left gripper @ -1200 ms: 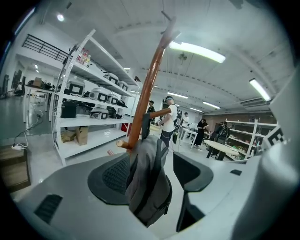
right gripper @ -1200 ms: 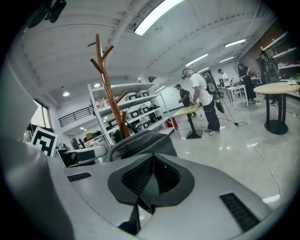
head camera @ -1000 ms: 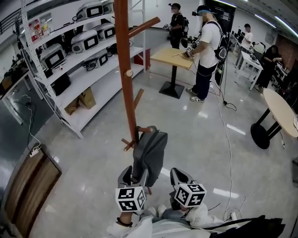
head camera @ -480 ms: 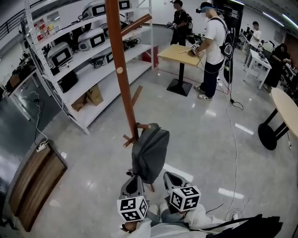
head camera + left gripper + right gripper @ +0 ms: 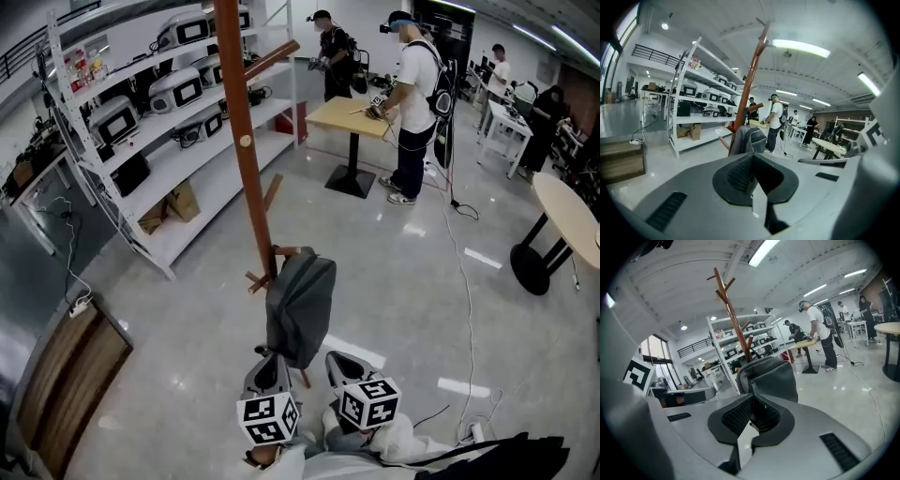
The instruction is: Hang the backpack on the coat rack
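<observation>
The dark grey backpack (image 5: pixel 300 305) hangs from a low peg of the brown wooden coat rack (image 5: pixel 246 159), just above the floor. Neither gripper touches it. My left gripper (image 5: pixel 269 361) sits below its lower left corner, jaws together and empty. My right gripper (image 5: pixel 337 359) is beside it, under the bag's lower right, jaws likewise closed on nothing. In the left gripper view the backpack (image 5: pixel 749 139) shows beyond the closed tips (image 5: pixel 752 155), with the rack pole (image 5: pixel 750 89) rising behind. The right gripper view has the backpack (image 5: pixel 768 378) close ahead of its tips (image 5: pixel 752 397).
White metal shelving (image 5: pixel 141 122) with machines and boxes runs along the left. A wooden panel (image 5: pixel 66 375) lies on the floor at lower left. People stand at a square table (image 5: pixel 361 114) at the back. A round table (image 5: pixel 567 220) is at the right, and a cable (image 5: pixel 459 281) crosses the floor.
Both grippers have drawn back from the backpack toward me. The left gripper, which was up at the bag's bottom edge with jaws apart, is now shut and clear of it.
</observation>
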Available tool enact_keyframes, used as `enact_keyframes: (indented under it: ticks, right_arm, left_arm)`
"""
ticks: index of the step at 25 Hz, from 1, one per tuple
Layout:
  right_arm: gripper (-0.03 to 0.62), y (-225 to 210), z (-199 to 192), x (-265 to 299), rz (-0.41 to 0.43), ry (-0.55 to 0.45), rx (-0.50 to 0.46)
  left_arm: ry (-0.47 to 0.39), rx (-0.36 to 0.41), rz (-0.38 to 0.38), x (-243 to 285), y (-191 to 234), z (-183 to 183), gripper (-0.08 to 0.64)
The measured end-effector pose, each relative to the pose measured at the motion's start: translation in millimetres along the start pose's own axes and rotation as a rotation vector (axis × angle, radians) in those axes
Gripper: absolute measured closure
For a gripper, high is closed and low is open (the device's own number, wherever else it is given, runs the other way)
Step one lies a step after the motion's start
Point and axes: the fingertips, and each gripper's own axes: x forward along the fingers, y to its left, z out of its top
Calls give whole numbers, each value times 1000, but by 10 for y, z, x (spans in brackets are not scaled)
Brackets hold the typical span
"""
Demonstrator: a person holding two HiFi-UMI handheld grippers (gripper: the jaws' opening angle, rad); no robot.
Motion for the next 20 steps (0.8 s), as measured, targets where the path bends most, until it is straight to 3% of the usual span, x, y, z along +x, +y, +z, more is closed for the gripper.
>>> enact_keyframes:
  ticks: [6,20]
  right_arm:
    - [578,266,-60,-77,-39,-33,3]
    - [578,402,43,-181,-54,-91,-46]
  left_arm:
    - [-5,-30,-60,-172,77,62,558]
    - [15,-16,-63,-204,-3,38,558]
